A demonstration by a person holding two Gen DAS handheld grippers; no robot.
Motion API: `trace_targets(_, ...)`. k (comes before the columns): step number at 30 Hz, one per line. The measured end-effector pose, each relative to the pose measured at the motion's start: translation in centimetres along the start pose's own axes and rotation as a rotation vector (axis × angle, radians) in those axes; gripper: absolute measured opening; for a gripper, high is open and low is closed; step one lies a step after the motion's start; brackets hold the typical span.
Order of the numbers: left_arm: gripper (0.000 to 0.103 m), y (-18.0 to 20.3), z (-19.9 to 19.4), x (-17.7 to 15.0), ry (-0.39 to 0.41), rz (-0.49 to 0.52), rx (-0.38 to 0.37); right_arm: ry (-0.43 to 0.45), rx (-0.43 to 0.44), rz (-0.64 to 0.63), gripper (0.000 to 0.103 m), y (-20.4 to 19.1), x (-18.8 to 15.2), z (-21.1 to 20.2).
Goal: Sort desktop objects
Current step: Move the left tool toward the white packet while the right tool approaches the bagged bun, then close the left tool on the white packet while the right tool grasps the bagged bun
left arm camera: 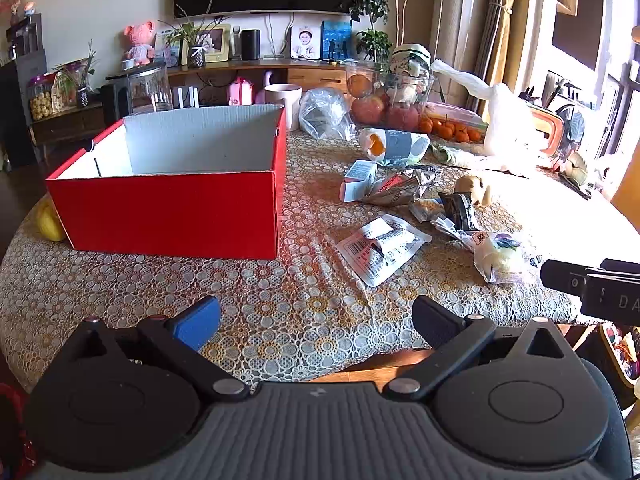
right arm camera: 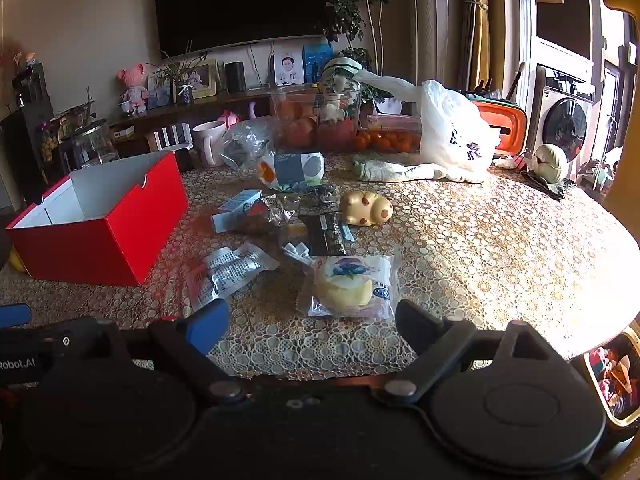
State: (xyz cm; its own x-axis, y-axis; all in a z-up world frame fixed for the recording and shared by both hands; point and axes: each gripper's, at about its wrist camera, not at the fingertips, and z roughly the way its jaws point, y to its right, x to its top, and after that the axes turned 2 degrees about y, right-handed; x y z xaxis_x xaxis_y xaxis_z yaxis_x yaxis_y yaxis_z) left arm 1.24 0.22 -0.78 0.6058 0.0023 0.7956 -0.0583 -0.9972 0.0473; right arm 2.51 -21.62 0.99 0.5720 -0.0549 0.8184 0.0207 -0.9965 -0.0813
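Observation:
An empty red box [left arm camera: 168, 208] [right arm camera: 100, 236] with a white inside stands on the left of the lace-covered table [left arm camera: 280, 320]. Loose items lie to its right: a clear barcode packet [left arm camera: 382, 248] [right arm camera: 224, 272], a wrapped bread pack [left arm camera: 500, 258] [right arm camera: 352, 284], a small white-blue carton [left arm camera: 358, 180] [right arm camera: 238, 208], a crumpled foil bag [left arm camera: 400, 190], a black sachet [right arm camera: 326, 234] and a spotted yellow toy [right arm camera: 366, 208]. My left gripper [left arm camera: 316, 322] hovers open over the near table edge. My right gripper [right arm camera: 312, 322] is open just short of the bread pack.
At the table's back stand a white mug [left arm camera: 286, 100], a clear tub of fruit [left arm camera: 384, 100], small oranges [left arm camera: 452, 130], a white plastic bag [right arm camera: 452, 128] and an orange-rimmed container [right arm camera: 500, 124]. A yellow object [left arm camera: 50, 220] lies left of the box. Bare tablecloth [right arm camera: 500, 248] stretches to the right.

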Motion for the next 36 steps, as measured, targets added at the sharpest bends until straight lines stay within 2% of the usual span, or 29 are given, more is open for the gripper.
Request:
trace_targets(11, 0.103, 1.2, 3.4, 1.1, 0.061, 0.082, -0.065, -0.018, -0.033, -0.014, 0.090, 1.9, 0.8, 3.3)
trace_targets(23, 0.103, 4.9, 9.3, 1.9, 0.093, 0.259, -0.167, -0.081, -0.062, -0.024, 0.090, 3.6, 1.0, 8.4)
trace_targets(36, 0.103, 6.0, 15.1, 2.0, 0.051, 0.348, -0.213, -0.130, -0.040, -0.052, 0.090, 3.5, 0.9, 12.4)
